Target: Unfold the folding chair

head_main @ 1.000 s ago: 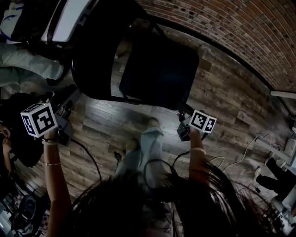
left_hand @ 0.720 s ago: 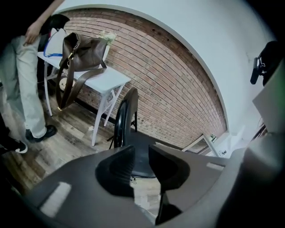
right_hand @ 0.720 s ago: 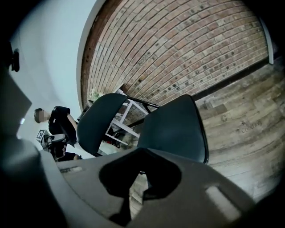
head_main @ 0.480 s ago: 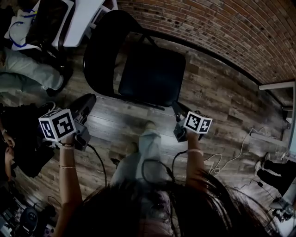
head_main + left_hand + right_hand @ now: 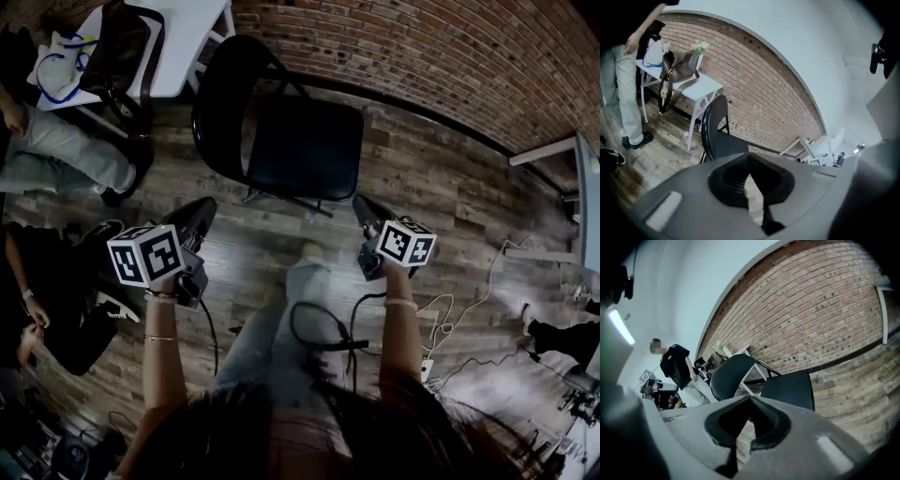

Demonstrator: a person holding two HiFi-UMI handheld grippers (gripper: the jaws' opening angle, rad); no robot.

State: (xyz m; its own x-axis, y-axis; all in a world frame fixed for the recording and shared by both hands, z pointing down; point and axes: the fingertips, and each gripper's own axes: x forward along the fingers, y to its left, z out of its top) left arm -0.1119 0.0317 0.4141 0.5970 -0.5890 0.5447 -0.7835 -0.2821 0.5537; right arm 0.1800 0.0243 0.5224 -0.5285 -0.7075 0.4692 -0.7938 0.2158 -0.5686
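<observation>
The black folding chair stands opened out on the wood floor near the brick wall, seat level and backrest to the left. It also shows in the left gripper view and the right gripper view. My left gripper hangs in the air short of the chair's front left; its jaws have just been closing, with nothing between them. My right gripper is shut and empty, just off the seat's front right corner. Neither touches the chair.
A white table with a brown bag stands left of the chair. A person in light trousers is beside it; another sits at far left. Cables trail on the floor at right. My own leg is below.
Both grippers have risen and drawn back from the chair. The left one has swung in toward the right. The right one has left the seat's front edge.
</observation>
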